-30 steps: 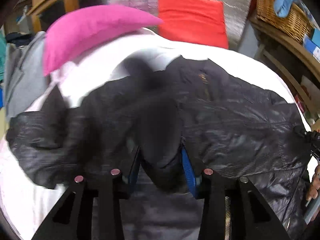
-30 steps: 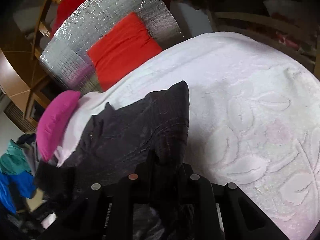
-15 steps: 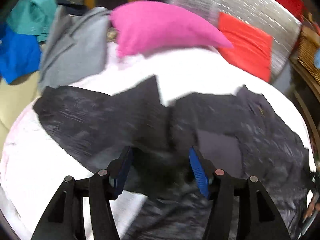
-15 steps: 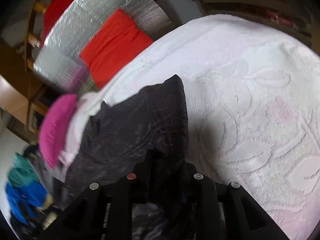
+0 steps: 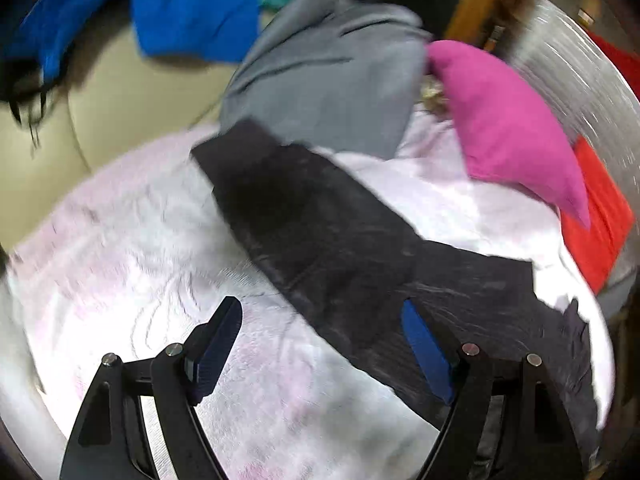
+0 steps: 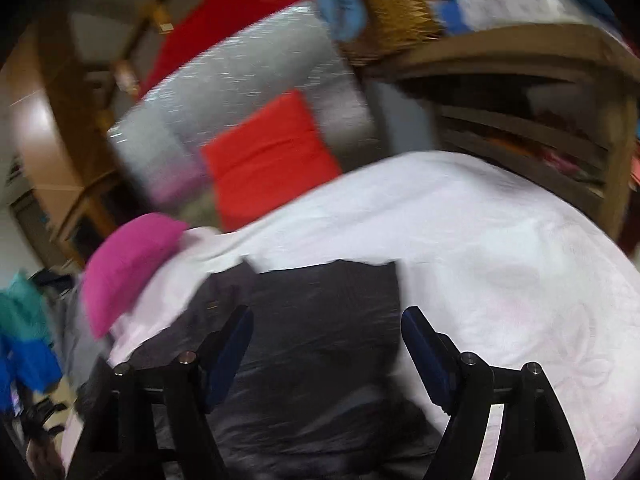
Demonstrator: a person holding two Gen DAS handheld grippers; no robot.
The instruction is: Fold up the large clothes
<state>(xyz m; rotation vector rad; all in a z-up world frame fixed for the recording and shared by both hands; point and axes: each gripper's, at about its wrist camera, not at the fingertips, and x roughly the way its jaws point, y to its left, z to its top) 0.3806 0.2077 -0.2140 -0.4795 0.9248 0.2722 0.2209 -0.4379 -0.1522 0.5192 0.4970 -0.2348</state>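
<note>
A black jacket (image 5: 320, 232) lies on the white patterned bedspread (image 5: 120, 264); one sleeve stretches toward the upper left in the left wrist view. My left gripper (image 5: 320, 316) hovers above the sleeve's lower edge, its jaws opening and far apart, with no pad pressing on cloth. In the right wrist view the jacket's body (image 6: 320, 340) lies flat below my right gripper (image 6: 326, 320), whose jaws are opening wide above the fabric with nothing pinched. Both views are blurred by motion.
A pink pillow (image 5: 508, 128) and a red cushion (image 6: 272, 156) rest at the bed's head against a silver padded board (image 6: 240, 80). Grey (image 5: 332, 72), blue (image 5: 192, 12) and teal clothes are piled at the left. Wooden shelves (image 6: 520, 120) with a wicker basket (image 6: 396, 0) stand at the right.
Both grippers let go of the black jacket and opened wide. The left view swung left along the spread sleeve; the right gripper lifted off the jacket, which now lies flat.
</note>
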